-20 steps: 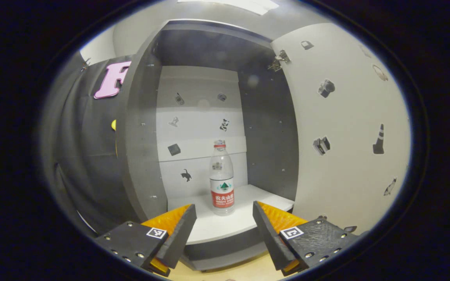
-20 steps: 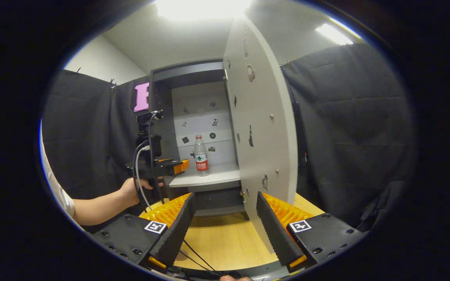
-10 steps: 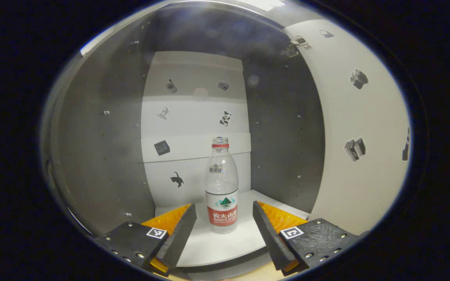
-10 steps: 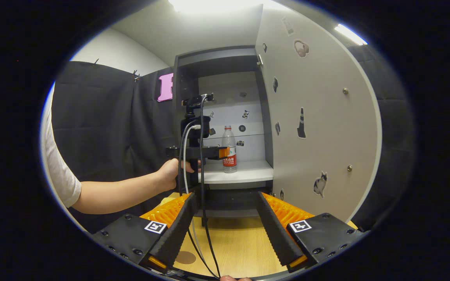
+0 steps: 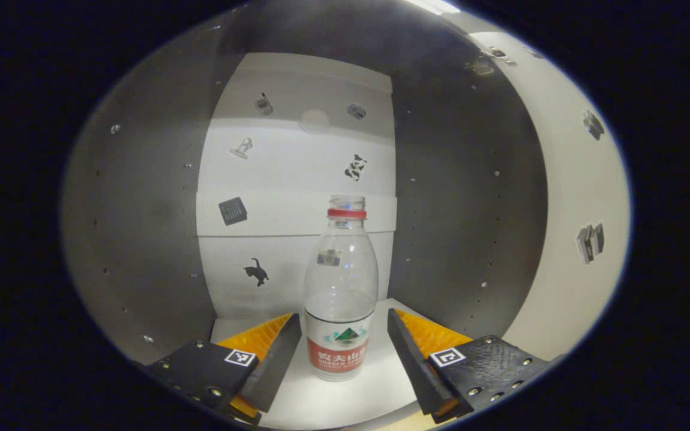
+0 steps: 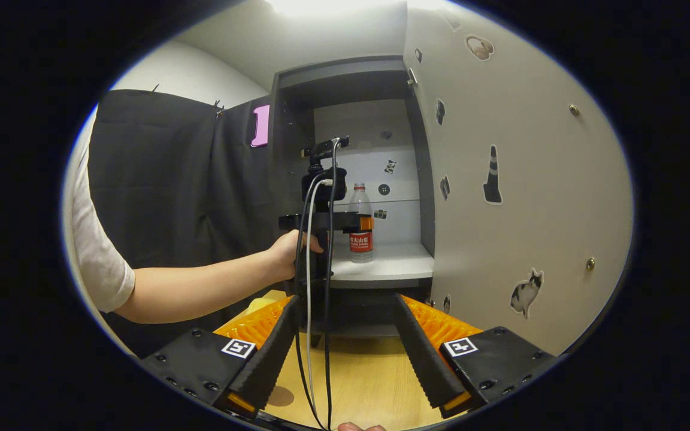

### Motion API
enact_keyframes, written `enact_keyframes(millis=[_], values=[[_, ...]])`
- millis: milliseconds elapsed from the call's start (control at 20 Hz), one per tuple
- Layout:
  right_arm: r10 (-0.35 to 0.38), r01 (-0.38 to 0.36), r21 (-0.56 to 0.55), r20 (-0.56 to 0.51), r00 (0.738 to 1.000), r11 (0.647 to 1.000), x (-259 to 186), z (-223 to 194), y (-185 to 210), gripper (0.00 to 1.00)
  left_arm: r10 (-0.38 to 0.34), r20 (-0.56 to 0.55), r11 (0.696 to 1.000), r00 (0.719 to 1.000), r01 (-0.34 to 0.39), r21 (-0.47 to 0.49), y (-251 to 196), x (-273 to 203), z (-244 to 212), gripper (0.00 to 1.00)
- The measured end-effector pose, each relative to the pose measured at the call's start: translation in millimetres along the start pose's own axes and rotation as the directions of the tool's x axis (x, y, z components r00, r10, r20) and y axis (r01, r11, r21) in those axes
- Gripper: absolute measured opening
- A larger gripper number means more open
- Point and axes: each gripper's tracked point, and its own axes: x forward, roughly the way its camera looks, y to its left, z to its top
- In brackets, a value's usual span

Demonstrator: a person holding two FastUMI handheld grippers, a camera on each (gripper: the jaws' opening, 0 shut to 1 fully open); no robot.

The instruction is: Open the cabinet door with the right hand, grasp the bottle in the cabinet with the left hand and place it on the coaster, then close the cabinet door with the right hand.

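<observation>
A clear plastic bottle (image 5: pixel 340 287) with a red label and red neck ring stands upright on the white cabinet shelf (image 5: pixel 375 392). My left gripper (image 5: pixel 342 315) is open, one finger on each side of the bottle's lower part, with a gap on both sides. In the right gripper view the bottle (image 6: pixel 361 200) stands in the open cabinet, and a hand (image 6: pixel 288 254) holds the left gripper (image 6: pixel 364 222) level at its middle. My right gripper (image 6: pixel 345 299) hangs open and empty above the wooden table. A round brown coaster (image 6: pixel 281 395) lies on the table by its left finger.
The white cabinet door (image 6: pixel 513 179), dotted with stickers, stands swung open on the right. Dark cabinet side walls (image 5: pixel 141 239) close in on both sides of the bottle. Cables (image 6: pixel 312 335) hang from the left gripper toward the wooden table (image 6: pixel 351 383).
My left gripper has moved forward into the cabinet, so the bottle now stands between its fingers. The right gripper has drifted slightly, staying open below the open door.
</observation>
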Motion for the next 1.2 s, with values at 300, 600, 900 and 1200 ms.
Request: enact_keyframes(millis=[300, 600, 900, 1200], values=[[-0.008, 0.008, 0.007, -0.049, 0.999, 1.0, 7.9, -15.6, -13.1, 0.98, 0.006, -0.013, 1.0, 1.0, -0.005, 0.011, 0.0, 19.9, 2.5, 0.89], [0.019, -0.018, 0.014, -0.055, 0.998, 1.0, 13.4, -17.6, -16.3, 0.98, 0.018, -0.007, 0.998, 1.0, -0.017, 0.058, 0.4, 28.8, 7.3, 0.87], [0.057, -0.057, 0.001, -0.051, 0.997, 0.998, 20.2, -16.4, -13.8, 0.98, 0.01, -0.009, 0.999, 1.0, -0.009, 0.031, 1.7, 16.8, 9.2, 0.76], [0.121, -0.123, -0.033, -0.059, 0.991, 0.992, 19.3, -20.1, -11.9, 0.98, 0.035, 0.022, 0.999, 0.999, -0.035, 0.012, 5.3, -29.0, 28.7, 0.78]])
